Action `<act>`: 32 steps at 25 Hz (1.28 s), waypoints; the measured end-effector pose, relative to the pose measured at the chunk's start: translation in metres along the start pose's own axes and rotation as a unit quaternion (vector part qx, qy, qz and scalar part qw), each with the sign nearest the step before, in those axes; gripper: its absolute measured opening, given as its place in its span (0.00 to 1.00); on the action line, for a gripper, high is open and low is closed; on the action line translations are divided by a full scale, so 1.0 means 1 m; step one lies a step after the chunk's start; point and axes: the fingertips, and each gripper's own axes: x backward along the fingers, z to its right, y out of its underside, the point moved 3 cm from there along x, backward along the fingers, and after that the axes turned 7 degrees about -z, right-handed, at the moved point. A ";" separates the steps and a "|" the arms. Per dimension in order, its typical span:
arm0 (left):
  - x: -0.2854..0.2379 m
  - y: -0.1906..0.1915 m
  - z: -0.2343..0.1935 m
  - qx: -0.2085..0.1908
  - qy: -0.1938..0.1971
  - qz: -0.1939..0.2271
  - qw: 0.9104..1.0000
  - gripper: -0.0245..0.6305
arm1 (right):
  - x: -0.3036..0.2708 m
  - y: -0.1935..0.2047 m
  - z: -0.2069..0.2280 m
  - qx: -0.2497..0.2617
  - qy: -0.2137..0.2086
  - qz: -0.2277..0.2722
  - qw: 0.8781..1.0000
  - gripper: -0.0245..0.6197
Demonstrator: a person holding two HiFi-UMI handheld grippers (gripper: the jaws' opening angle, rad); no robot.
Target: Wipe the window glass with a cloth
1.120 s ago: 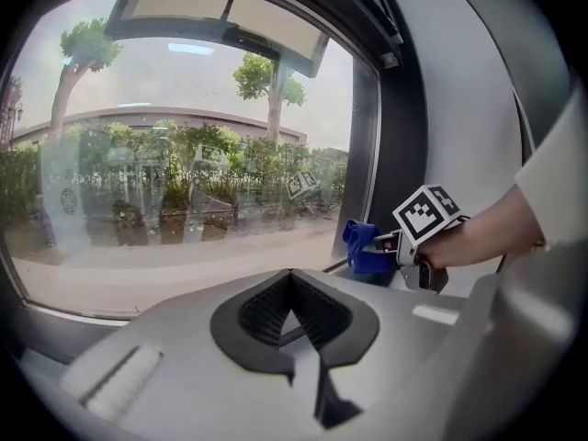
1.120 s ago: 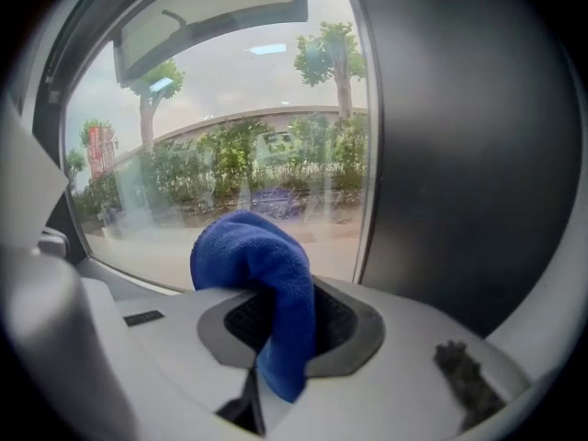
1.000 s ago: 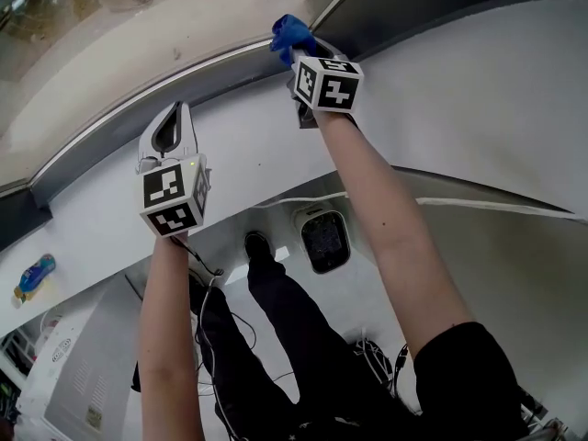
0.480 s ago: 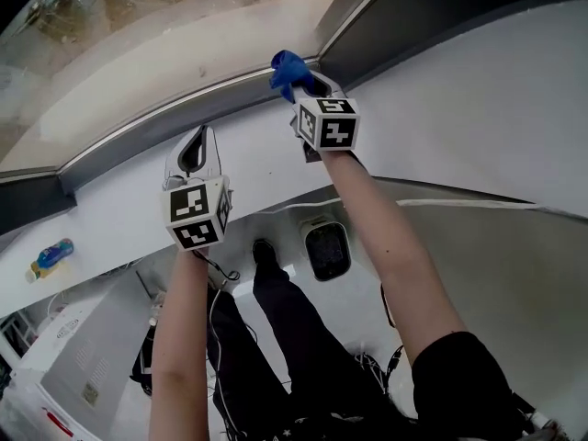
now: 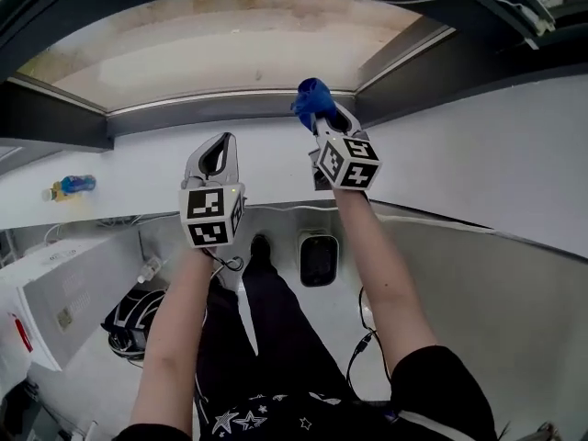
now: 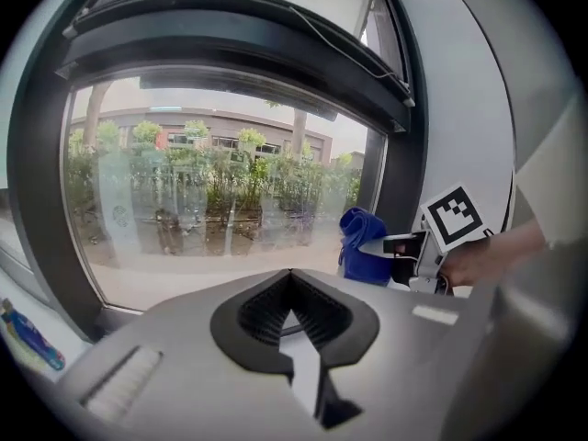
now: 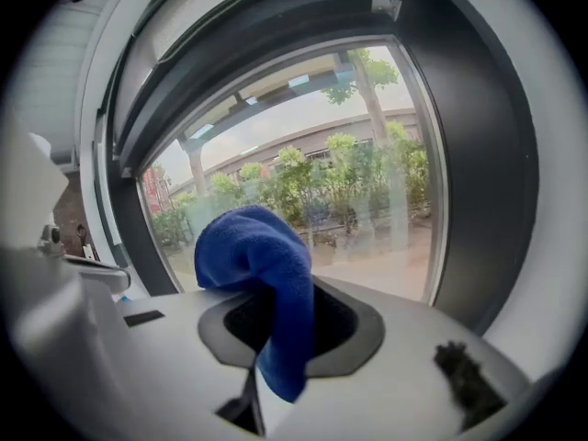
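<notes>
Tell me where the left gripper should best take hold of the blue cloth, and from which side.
Probably the bunched hump of the blue cloth, which stands free above the right gripper; that gripper is shut on the cloth's lower part. Come from the cloth's left, the face that the left gripper view shows bare. The left gripper is shut, so it must open first.

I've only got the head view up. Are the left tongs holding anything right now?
Observer: No. In the left gripper view the left tongs are closed together with nothing between them.
Operator: And is the cloth properly gripped on the right?
Observer: Yes. The right gripper view shows the right tongs shut on the soft blue cloth, which folds up and droops back over them.
</notes>
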 end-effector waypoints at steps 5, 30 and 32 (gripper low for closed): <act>0.046 -0.012 -0.010 0.005 -0.012 0.018 1.000 0.05 | 0.025 -0.026 -0.061 0.036 -0.043 0.023 0.998 0.16; 0.381 0.069 -0.033 -0.004 -0.031 0.080 0.996 0.05 | 0.267 -0.014 -0.330 0.142 -0.112 0.067 0.981 0.16; 0.403 0.068 -0.036 -0.004 -0.037 0.090 0.995 0.05 | 0.286 -0.012 -0.347 0.147 -0.114 0.073 0.980 0.16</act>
